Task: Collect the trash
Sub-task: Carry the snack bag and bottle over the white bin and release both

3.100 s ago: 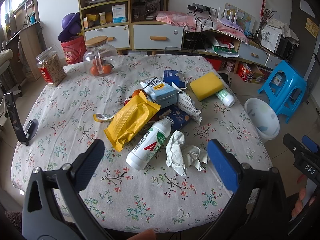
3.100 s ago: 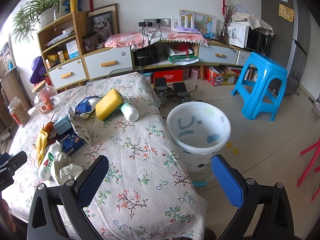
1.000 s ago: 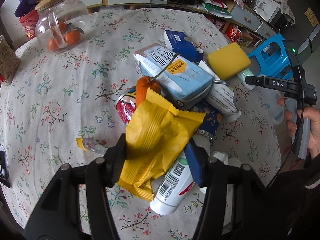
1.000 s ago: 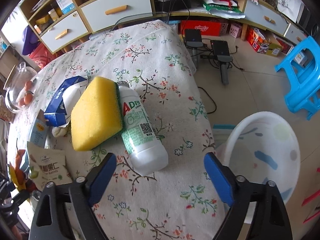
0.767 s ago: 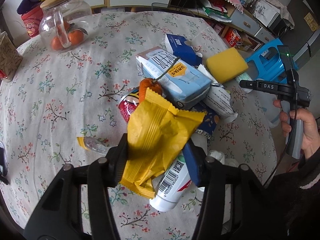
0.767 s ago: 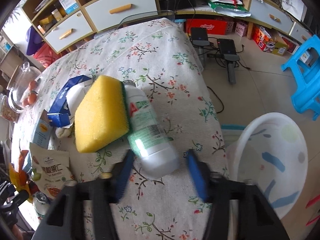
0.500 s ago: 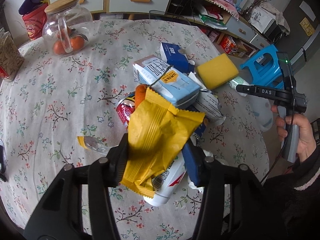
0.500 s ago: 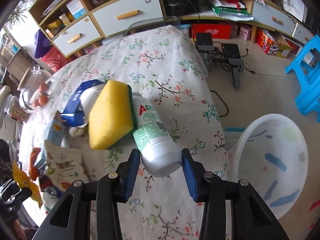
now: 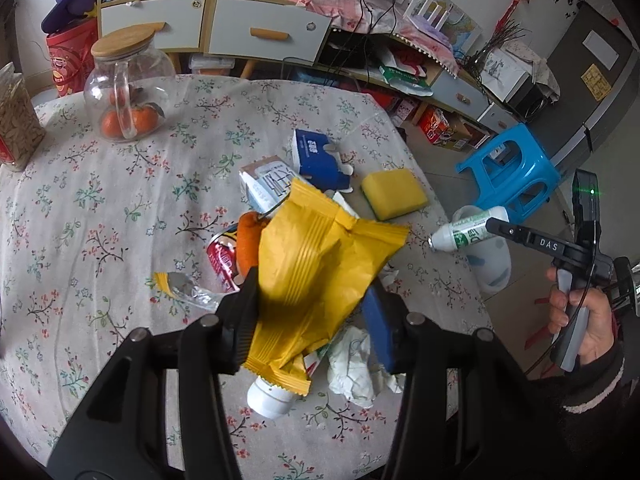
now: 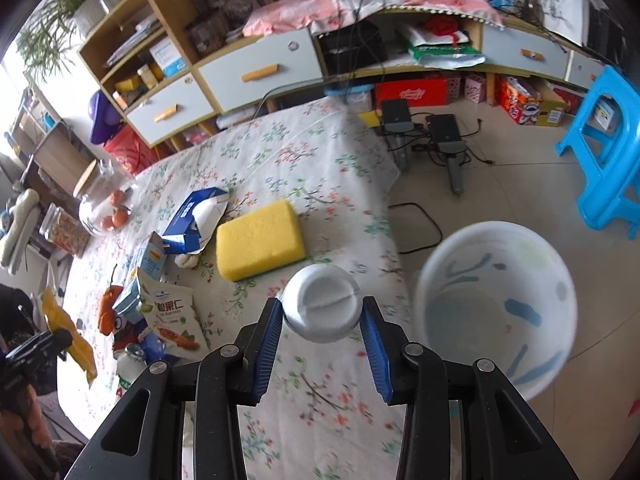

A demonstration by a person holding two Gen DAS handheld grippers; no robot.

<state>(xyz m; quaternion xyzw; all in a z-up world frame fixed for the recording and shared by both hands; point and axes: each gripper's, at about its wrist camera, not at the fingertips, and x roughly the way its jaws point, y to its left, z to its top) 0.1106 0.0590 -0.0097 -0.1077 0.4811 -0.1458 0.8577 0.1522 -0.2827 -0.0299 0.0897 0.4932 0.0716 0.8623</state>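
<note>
In the left wrist view the left gripper fills the lower half of the frame, its fingers pinching a crumpled yellow wrapper that stands up between them and hides part of the litter behind. On the floral tablecloth around it lie a white bottle and a wad of white paper at lower centre, a red can and an orange fruit just left of the wrapper, and a blue carton and yellow sponge above it. At the right edge a hand grips the handle of the right gripper, which holds a green-and-white bottle off the table. In the right wrist view that bottle sits bottom-first between the blue pads at centre — the log has the jaws still closing, and the pads press on its sides. The white bin stands on the floor at right, just beside the table edge, its mouth open to the camera.
</note>
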